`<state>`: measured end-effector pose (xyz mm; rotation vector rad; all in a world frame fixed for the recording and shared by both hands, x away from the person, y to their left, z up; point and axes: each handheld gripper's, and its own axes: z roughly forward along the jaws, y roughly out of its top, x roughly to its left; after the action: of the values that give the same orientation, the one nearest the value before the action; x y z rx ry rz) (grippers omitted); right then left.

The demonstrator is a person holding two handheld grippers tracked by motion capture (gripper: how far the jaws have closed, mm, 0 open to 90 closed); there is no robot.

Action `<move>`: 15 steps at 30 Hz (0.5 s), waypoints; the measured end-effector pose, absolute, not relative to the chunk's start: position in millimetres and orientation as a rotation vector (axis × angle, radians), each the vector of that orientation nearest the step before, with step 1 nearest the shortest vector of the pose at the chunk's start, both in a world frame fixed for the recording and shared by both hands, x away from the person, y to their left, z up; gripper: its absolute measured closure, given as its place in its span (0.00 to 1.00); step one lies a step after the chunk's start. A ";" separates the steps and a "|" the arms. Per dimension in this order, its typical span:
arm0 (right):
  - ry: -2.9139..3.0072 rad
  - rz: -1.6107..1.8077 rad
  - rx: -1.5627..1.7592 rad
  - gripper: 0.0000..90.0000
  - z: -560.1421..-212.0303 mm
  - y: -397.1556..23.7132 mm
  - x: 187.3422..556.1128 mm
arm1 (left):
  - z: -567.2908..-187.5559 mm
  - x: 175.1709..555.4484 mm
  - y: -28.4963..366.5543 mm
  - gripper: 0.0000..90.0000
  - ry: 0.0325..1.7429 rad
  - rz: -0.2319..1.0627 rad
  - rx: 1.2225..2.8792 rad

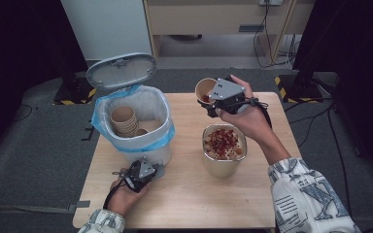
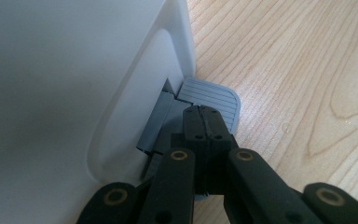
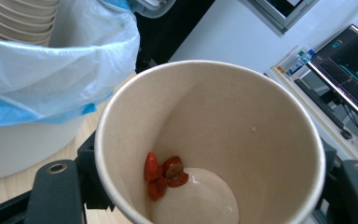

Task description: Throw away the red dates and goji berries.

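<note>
While the right tool (image 1: 212,103) grips a tan paper cup (image 1: 205,89) by its wall, its jaws closed on either side of the cup, the cup is held tilted above the far middle of the wooden table (image 1: 189,194), just beyond a metal bowl (image 1: 224,150). In the right gripper view, the paper cup (image 3: 242,126) has a smooth, pale brown inside with a rolled rim, and a few red dried fruit slices (image 3: 164,173) cling near its round bottom. The metal bowl is round and straight-walled, with a dull shine, and it is heaped with red and pale dried pieces (image 1: 223,142).

At the left of the table stands a white plastic bin (image 1: 141,145) lined with a thin blue bag (image 1: 102,128) that folds over its rim. Its oval grey lid (image 1: 121,69) stands raised behind it. Inside the bin lies a stack of nested paper cups (image 1: 124,120), with another cup (image 1: 141,131) beside them.

The left tool (image 1: 158,170) sits low at the near foot of the bin. In the left gripper view its jaws are fully closed together, holding nothing, with the tips of the left tool (image 2: 204,112) pressed down on the bin's grey ribbed pedal (image 2: 214,95). The pedal is flat with rounded corners and fine parallel ridges, and the bin wall (image 2: 74,70) beside it is smooth and matte.

No readable writing shows on any container.
</note>
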<state>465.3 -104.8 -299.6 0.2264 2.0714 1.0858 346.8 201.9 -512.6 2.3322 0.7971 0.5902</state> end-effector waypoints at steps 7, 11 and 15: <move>2.086 1.131 0.250 0.30 -298.6 -101.2 466.6 | -512.5 346.8 201.9 1.00 0.797 0.589 2.333; 2.090 1.158 0.263 0.30 -297.3 -98.7 467.2 | -512.4 346.8 201.9 1.00 0.797 0.589 2.334; 2.091 1.189 0.276 0.30 -295.7 -96.1 467.3 | -512.6 346.9 202.0 1.00 0.793 0.592 2.336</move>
<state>467.3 -96.1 -295.7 0.2756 2.0906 1.1893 346.9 202.0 -512.6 2.3357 0.7931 0.5919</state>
